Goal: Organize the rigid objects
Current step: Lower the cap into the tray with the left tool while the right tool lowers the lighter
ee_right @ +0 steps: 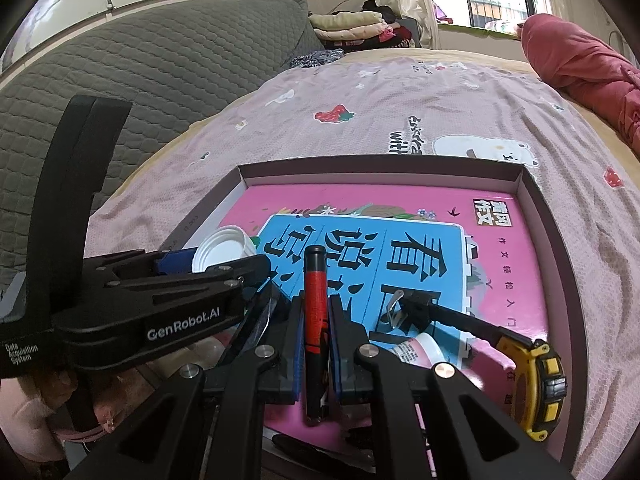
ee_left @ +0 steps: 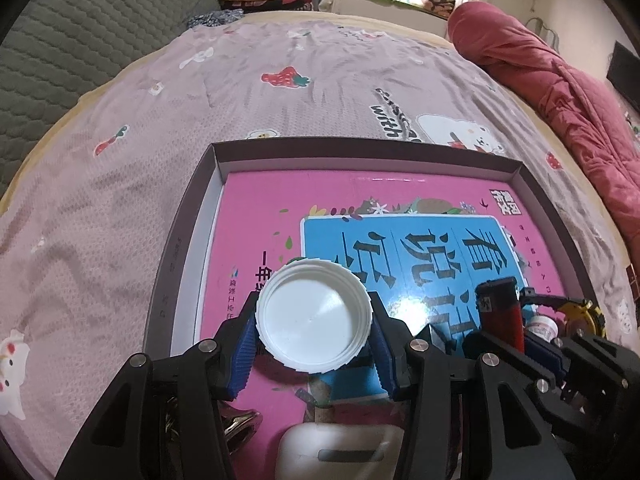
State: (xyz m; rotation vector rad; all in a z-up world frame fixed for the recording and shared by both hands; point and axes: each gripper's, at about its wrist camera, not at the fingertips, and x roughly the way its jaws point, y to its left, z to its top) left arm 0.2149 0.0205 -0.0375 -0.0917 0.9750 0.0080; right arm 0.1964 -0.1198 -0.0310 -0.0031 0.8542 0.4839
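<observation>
Left gripper [ee_left: 314, 330] has its fingers [ee_left: 244, 354] clamped on a white ribbed plastic lid [ee_left: 314, 316], one blue pad on each side of the rim, hollow side facing the left wrist camera. The lid is held above the near left part of a pink picture book [ee_left: 256, 216], which lies flat inside a shallow dark-walled box tray [ee_left: 218, 152] set on the bed [ee_left: 200, 80]. Right gripper [ee_right: 316, 344] has its fingers [ee_right: 295, 354] closed on a red and black lighter [ee_right: 315, 308], gripped at mid-body with the black end pointing away from the right wrist camera; the lighter is over the blue panel of the book cover. The two grippers sit close together, the left one just to the left of the right one in the right wrist view. A yellow and black wristwatch [ee_right: 538, 380] lies on the book at the tray's near right side, its black strap running toward the middle of the cover. A small pink and white tube [ee_right: 420, 350] lies just beside the strap; contact between them cannot be confirmed. A white rectangular case [ee_left: 340, 452] rests at the near edge of the tray below the left gripper. A rolled red quilt [ee_left: 540, 64] lies on the far right of the bed, well apart from the tray.
</observation>
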